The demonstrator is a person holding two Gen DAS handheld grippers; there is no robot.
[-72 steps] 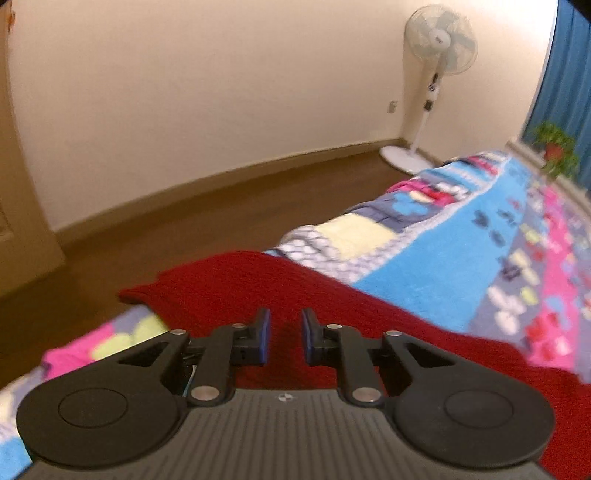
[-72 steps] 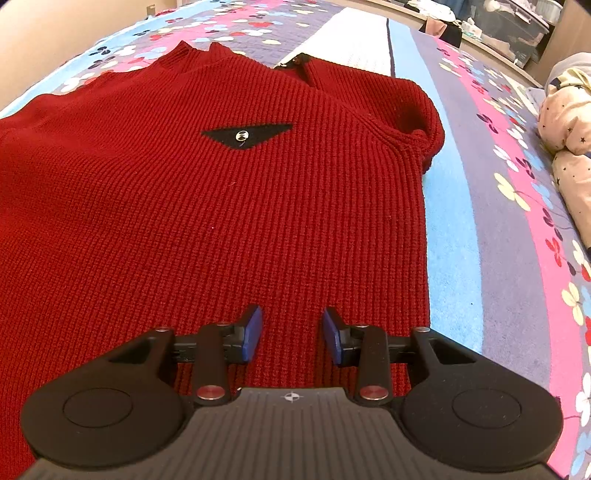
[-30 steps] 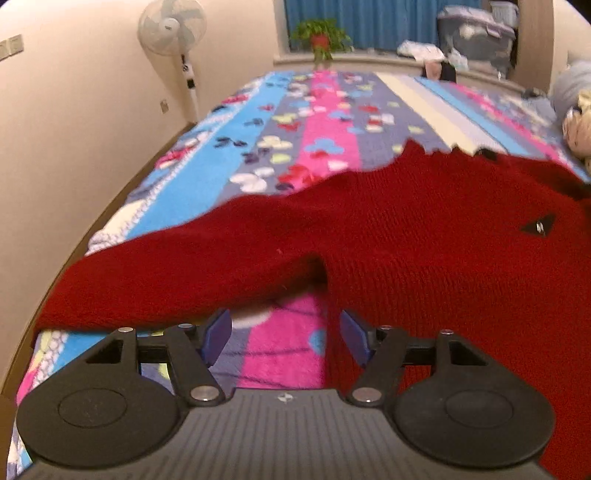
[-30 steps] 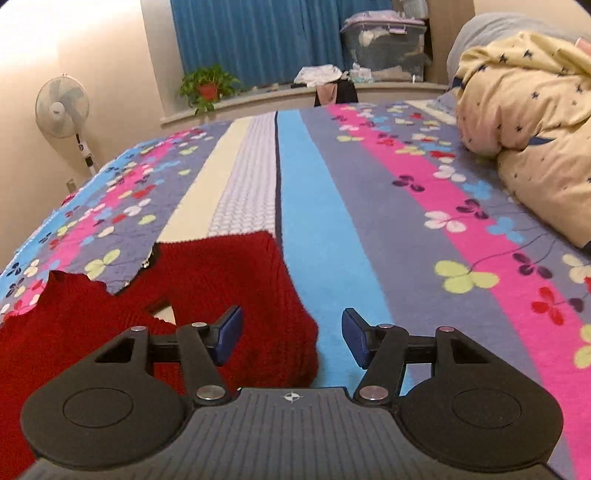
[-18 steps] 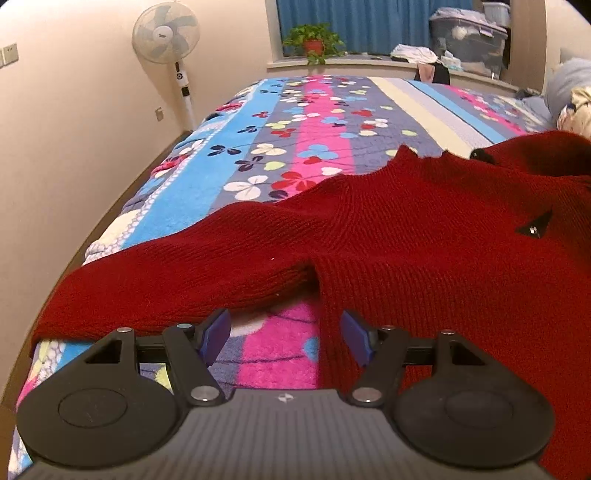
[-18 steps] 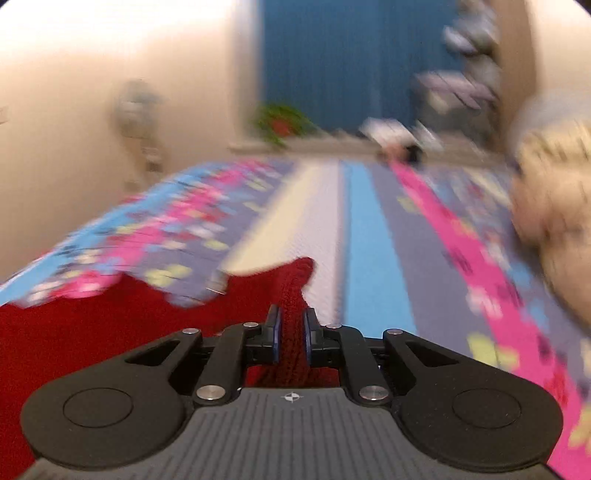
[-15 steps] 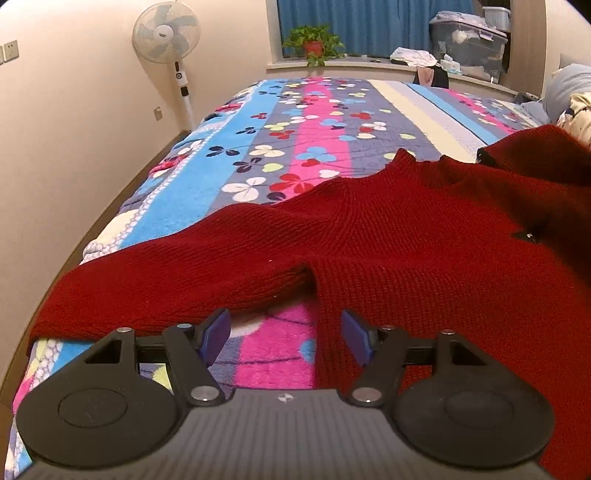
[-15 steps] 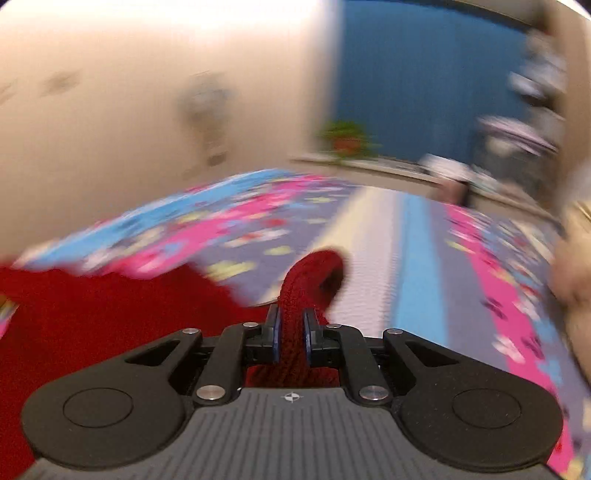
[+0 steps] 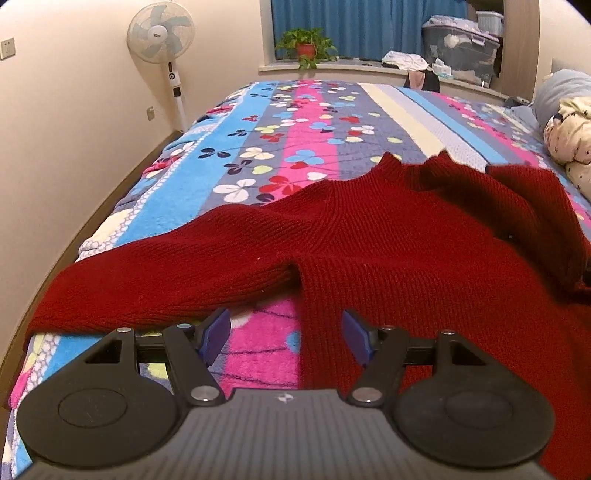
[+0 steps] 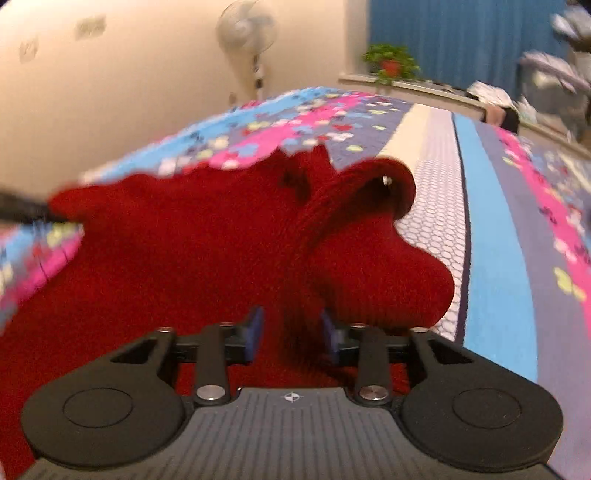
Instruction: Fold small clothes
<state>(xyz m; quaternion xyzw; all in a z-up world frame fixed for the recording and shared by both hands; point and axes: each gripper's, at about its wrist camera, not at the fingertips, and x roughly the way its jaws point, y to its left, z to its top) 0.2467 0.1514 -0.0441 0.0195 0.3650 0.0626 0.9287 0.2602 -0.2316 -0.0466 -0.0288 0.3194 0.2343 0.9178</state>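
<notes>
one red sweater (image 9: 369,240), one fan (image 9: 160,27), one potted plant (image 9: 306,46), two claws.

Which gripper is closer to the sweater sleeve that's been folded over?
Right. The right gripper has the folded sleeve between its just-opening jaws; the left gripper sits open by the other, flat sleeve.

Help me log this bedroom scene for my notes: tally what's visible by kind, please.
Red knit sweater: 1
Standing fan: 1
Potted plant: 1
Storage bin: 1
Floral bedspread: 1
Star-print quilt: 1
Claw: 2, left claw and right claw
Total: 8
</notes>
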